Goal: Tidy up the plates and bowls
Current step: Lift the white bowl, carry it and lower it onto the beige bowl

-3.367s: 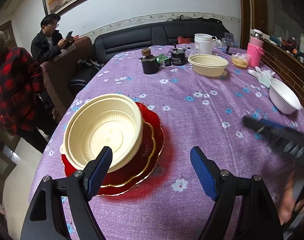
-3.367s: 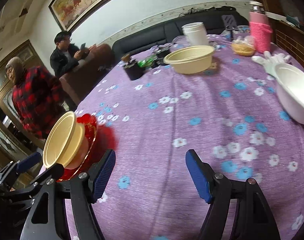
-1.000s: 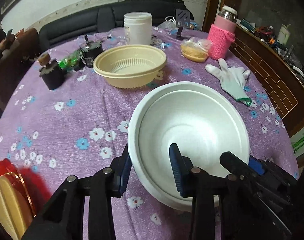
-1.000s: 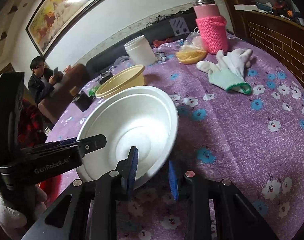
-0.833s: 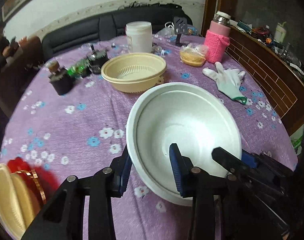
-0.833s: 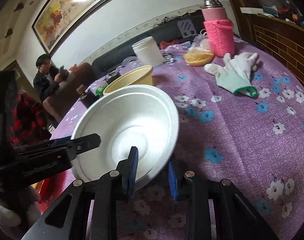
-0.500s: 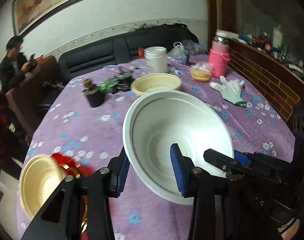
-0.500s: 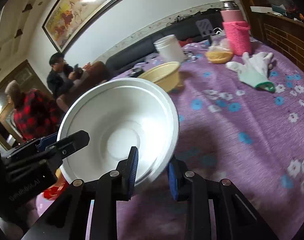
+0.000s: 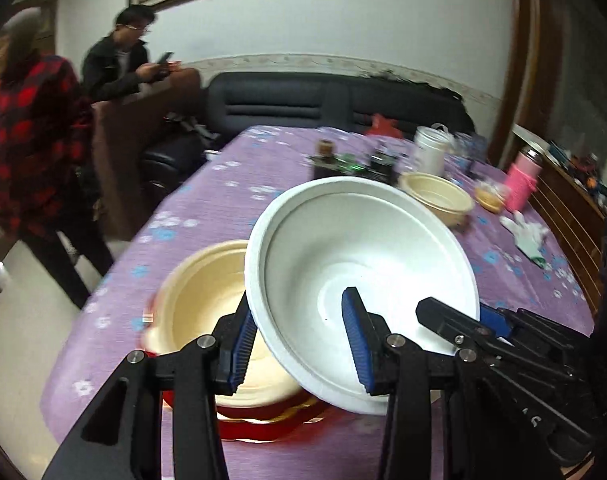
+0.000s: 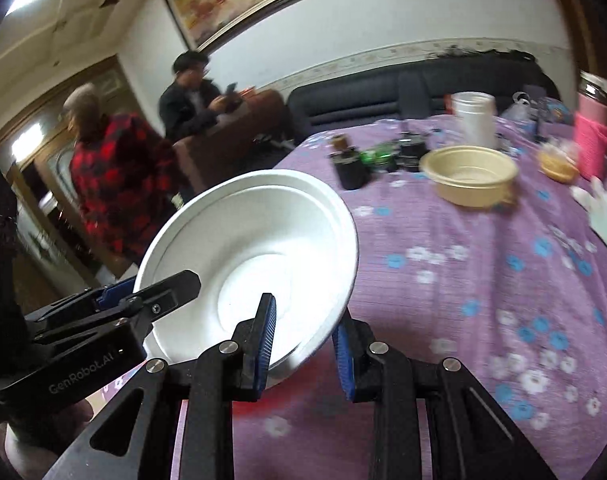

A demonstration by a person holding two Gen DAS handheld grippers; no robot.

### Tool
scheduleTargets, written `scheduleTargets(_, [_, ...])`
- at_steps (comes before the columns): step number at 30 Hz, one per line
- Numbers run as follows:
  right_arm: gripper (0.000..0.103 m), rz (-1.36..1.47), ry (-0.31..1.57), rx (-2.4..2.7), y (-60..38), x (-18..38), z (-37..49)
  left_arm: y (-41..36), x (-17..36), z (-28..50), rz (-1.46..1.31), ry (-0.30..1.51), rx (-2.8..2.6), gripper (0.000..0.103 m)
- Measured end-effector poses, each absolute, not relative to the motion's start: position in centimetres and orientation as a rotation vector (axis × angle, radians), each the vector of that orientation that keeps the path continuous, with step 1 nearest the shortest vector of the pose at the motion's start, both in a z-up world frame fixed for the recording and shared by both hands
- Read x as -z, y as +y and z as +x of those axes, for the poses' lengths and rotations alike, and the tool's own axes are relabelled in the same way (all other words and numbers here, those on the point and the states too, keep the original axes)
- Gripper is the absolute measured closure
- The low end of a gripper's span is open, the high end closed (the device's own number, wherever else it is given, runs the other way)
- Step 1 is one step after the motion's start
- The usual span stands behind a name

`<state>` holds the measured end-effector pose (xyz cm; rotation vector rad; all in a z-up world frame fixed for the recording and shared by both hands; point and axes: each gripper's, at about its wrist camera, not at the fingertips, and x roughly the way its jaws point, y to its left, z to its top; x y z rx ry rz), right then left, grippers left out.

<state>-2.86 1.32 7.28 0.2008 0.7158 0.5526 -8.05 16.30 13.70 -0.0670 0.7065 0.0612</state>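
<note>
While both sets of jaws pinch the rim of one large white foam bowl (image 9: pixel 363 264), it hangs tilted in the air above the stack. Left gripper (image 9: pixel 299 340) has its blue pads either side of the near-left rim wall, clamped on it. Right gripper (image 10: pixel 303 340) clamps the near-right rim the same way, one pad inside the bowl, one outside.

Directly below and partly behind the white bowl sits a cream plastic bowl (image 9: pixel 207 300), nested on a red gold-edged plate (image 9: pixel 263 424) near the bench edge. White bowl's low edge looks close to the cream bowl's rim; contact cannot be told.

Farther out on the bench with a purple flowered cloth (image 10: pixel 483 280): a second cream bowl (image 10: pixel 469 180), a white jar (image 10: pixel 473 120), a pink knit-covered flask (image 10: pixel 591 144), a white glove (image 9: pixel 527 236), small dark containers. Two people stand or sit beyond the bench.

Judgement: step in hand is lowering the white bowl into the cream one; stacking partly done, second cream bowl not yet gathered.

Risks:
- bowl is tilted, so it may land on the cream rim and sit crooked or tip the stack
- thin foam rim could crack or slip out under two pinches if grippers pull apart
- stack is near the bench edge; a sideways shove could push plate and bowl off
- releasing one side first would let the bowl swing
</note>
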Motion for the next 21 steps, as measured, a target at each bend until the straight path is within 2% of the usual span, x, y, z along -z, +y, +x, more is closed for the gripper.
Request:
scheduleTargets(11, [0.072, 0.042, 0.759, -0.613, 10.5, -6.5, -2.2, 23.5, -12.2, -8.7, -0.13, 0.744, -0.183, 0.063])
scheduleTargets(21, [0.072, -0.014, 0.799, -0.572, 12.1, -5.2, -1.5, 24.2, -10.2, -7.3, -0.131, 0.79, -0.189, 0.063])
